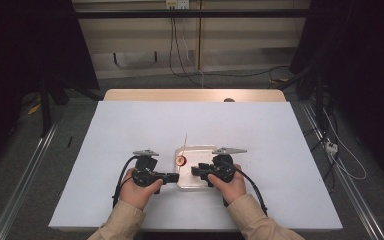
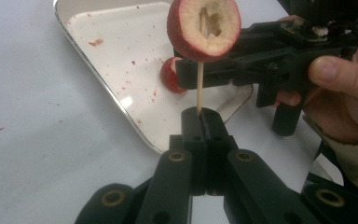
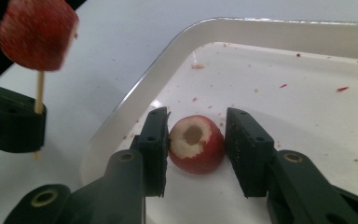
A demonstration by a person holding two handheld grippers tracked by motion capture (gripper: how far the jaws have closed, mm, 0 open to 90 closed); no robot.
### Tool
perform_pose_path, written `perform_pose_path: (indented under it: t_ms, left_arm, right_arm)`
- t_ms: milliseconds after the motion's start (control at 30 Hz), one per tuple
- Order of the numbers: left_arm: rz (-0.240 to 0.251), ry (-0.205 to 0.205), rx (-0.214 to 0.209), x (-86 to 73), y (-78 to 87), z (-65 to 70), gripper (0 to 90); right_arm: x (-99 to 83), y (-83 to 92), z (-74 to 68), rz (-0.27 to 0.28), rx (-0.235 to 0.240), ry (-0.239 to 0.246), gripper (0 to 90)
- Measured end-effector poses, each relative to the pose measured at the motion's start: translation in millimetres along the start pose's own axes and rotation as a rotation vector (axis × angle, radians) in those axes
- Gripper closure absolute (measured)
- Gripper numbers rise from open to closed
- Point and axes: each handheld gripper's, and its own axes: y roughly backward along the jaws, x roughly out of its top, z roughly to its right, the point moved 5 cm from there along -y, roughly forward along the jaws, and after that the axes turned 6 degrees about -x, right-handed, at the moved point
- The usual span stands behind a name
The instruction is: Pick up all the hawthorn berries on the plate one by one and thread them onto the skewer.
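Note:
My left gripper (image 2: 201, 116) is shut on the lower end of a thin wooden skewer (image 2: 199, 86). A cored red fruit piece (image 2: 204, 29) sits threaded on the skewer above the jaws. In the high view that fruit piece (image 1: 180, 160) hangs at the left edge of the white tray (image 1: 200, 149). A second cored red fruit piece (image 3: 196, 144) lies in the tray between the jaws of my right gripper (image 3: 196, 122). The left pad (image 3: 157, 140) is against the fruit; the right pad (image 3: 242, 144) stands a hair off it. The fruit rests on the tray floor.
The tray (image 3: 121, 116) lies on a white sheet (image 1: 130, 130) that covers the wooden table, near its front edge. Red crumbs are scattered over the tray floor (image 2: 121, 51). Both hands (image 1: 140, 192) rest just in front of the tray.

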Motion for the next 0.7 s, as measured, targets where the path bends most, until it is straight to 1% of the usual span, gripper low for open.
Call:
perform_pose_path:
  t_ms: [67,133,200,233,267,333,400,467,500,567,600,633,700]
  left_arm:
    - [-0.017,0.000,0.000,-1.4,-1.2,0.7,90.0]
    - [-0.029,-0.004,-0.009,-2.6,-2.3,1.5,90.0]
    - [-0.043,-0.003,-0.009,-4.1,-3.6,3.0,90.0]
    - [-0.055,-0.004,-0.024,-5.1,-4.6,4.4,90.0]
    - [-0.058,-0.008,-0.020,-5.9,-5.7,5.2,90.0]
    - [-0.084,-0.015,-0.032,-7.6,-7.8,8.1,90.0]
    - [-0.097,-0.022,-0.032,-9.0,-11.0,11.4,90.0]
    - [-0.101,-0.024,-0.029,-9.3,-12.5,12.1,90.0]
    - [-0.108,-0.022,-0.034,-9.5,-12.0,11.6,90.0]
    - [-0.101,-0.017,-0.024,-9.7,-11.7,9.6,90.0]
    - [-0.105,-0.016,-0.027,-9.9,-10.9,8.7,90.0]
    - [-0.102,-0.015,-0.023,-9.9,-10.7,8.3,90.0]
    - [-0.103,-0.017,-0.023,-10.0,-10.5,8.1,90.0]
  right_arm:
    - [3.3,3.3,-0.5,0.023,0.008,-0.012,60.9]
    - [8.8,8.9,1.3,0.056,0.017,-0.048,60.9]
    - [15.4,15.8,5.3,0.093,0.018,-0.074,60.8]
    - [18.8,19.5,8.2,0.110,0.021,-0.086,60.9]
    - [22.5,23.5,11.2,0.130,0.019,-0.098,60.9]
    - [30.0,31.6,16.5,0.164,0.013,-0.112,60.9]
    - [36.5,38.8,19.3,0.196,0.013,-0.113,60.8]
    - [37.2,40.6,19.5,0.183,-0.001,-0.088,60.8]
    - [35.3,39.5,19.2,0.169,-0.021,-0.066,60.8]
    - [29.2,33.5,18.7,0.136,-0.043,-0.016,60.9]
    - [25.5,29.9,19.1,0.117,-0.049,0.000,60.9]
    - [22.5,26.7,19.9,0.102,-0.056,0.010,60.8]
    - [17.9,22.2,21.5,0.090,-0.069,0.018,60.8]
